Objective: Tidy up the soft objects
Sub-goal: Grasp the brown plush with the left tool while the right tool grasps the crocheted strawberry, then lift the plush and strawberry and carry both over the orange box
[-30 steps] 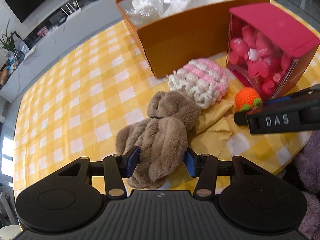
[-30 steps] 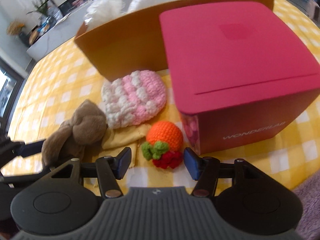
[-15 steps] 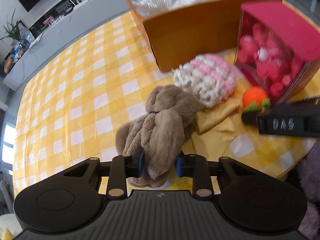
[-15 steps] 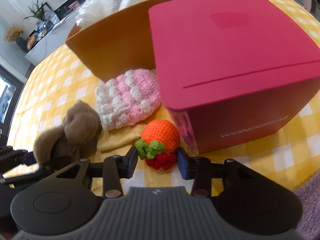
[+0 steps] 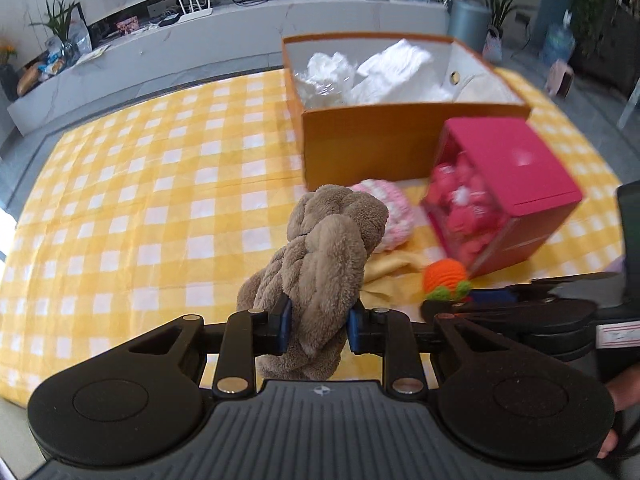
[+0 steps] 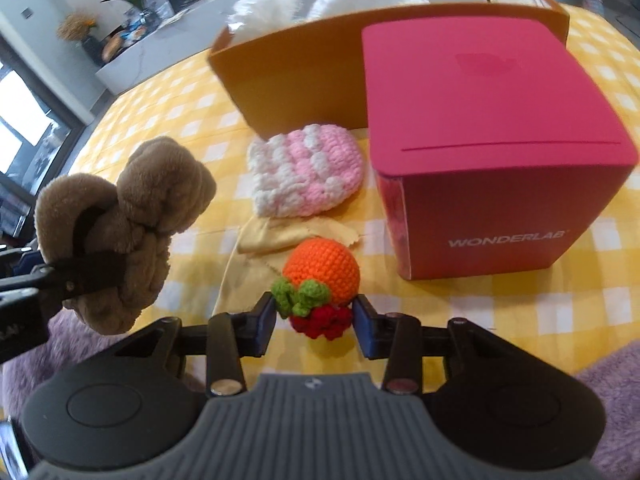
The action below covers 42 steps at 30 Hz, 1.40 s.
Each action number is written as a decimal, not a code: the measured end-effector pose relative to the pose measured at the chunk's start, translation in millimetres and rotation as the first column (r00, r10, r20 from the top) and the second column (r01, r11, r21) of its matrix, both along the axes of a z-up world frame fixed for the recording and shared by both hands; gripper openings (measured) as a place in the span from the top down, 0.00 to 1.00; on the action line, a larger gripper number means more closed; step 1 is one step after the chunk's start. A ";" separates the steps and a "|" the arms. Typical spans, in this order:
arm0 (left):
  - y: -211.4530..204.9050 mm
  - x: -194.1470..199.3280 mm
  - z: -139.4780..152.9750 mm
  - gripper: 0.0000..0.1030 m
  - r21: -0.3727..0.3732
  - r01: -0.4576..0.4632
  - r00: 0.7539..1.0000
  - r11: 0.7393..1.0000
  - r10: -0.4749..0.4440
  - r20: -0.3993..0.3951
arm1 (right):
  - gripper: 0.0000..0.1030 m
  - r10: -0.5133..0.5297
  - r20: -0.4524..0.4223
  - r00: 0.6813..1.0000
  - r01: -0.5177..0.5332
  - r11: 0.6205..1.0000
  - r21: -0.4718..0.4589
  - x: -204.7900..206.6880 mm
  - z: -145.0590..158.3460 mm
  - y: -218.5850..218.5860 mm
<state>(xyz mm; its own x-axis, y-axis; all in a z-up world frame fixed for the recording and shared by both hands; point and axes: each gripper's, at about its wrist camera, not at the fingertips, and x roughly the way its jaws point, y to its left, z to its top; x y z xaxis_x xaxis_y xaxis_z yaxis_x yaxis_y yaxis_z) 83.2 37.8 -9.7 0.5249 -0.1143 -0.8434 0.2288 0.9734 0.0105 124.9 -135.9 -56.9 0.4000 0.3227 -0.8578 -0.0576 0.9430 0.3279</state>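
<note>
The left tongs (image 5: 318,326) are pinching the brown plush toy (image 5: 320,272) low on its body, the blue pads sunk into the fur, having just closed on it. The toy hangs clear of the yellow checked desk (image 5: 140,200), its head end pointing toward the far side. From the right wrist view it rides out at the left, above the cloth.

The right tongs (image 6: 316,320) have also just been closing, and they squeeze the orange crochet fruit (image 6: 322,268) at its red and green base. The fruit looks barely off the desk, or perhaps resting on it; the view is too flat there to be sure.

Still lying on the desk are the pink and white crochet piece (image 6: 306,170) and a yellow cloth (image 6: 280,236), both near the front wall of the orange box (image 5: 380,140). That box stands at the far side, open at the top, with white soft things already inside. The red box (image 6: 488,128) stands just right of the crochet piece, close to the fruit.

So the step in hand looks like the pick-up, done with both hands at once. The orange box seems the likely place for them. Next each hand must carry its load up over that near wall, the right one keeping clear of the red box, then spread its tongs above the white pile.
</note>
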 end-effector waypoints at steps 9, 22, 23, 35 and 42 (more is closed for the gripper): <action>-9.8 -32.8 22.9 0.71 -0.119 -0.051 0.998 0.992 0.055 0.029 | 0.60 0.070 0.049 0.996 -0.067 0.996 -0.051 -31.6 30.1 -12.9; -45.1 -32.9 51.0 0.71 -0.207 -0.030 0.994 0.978 0.051 0.099 | 0.60 0.079 0.249 0.965 -0.052 0.992 -0.113 -64.1 96.0 -56.3; -47.7 -29.9 54.3 0.71 -0.208 -0.024 0.993 0.978 0.047 0.108 | 0.60 0.079 0.262 0.962 -0.049 0.992 -0.118 -63.3 100.7 -59.2; -82.3 44.4 90.6 0.71 -0.253 0.070 0.983 0.965 -0.023 0.184 | 0.60 0.086 0.363 0.928 -0.027 0.986 -0.166 15.9 149.2 -100.7; -103.5 107.4 86.9 0.71 -0.253 0.091 0.984 0.963 -0.048 0.173 | 0.59 0.117 0.370 0.922 -0.029 0.971 -0.237 89.6 148.8 -111.0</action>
<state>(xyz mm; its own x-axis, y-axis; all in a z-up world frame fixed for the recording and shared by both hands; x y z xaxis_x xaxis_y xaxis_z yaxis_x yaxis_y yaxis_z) 190.7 -65.8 77.2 0.6367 -0.3581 -0.6829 0.3122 0.9295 -0.1963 214.5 -246.9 91.9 0.6917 0.1822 -0.6989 -0.2069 0.9771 0.0499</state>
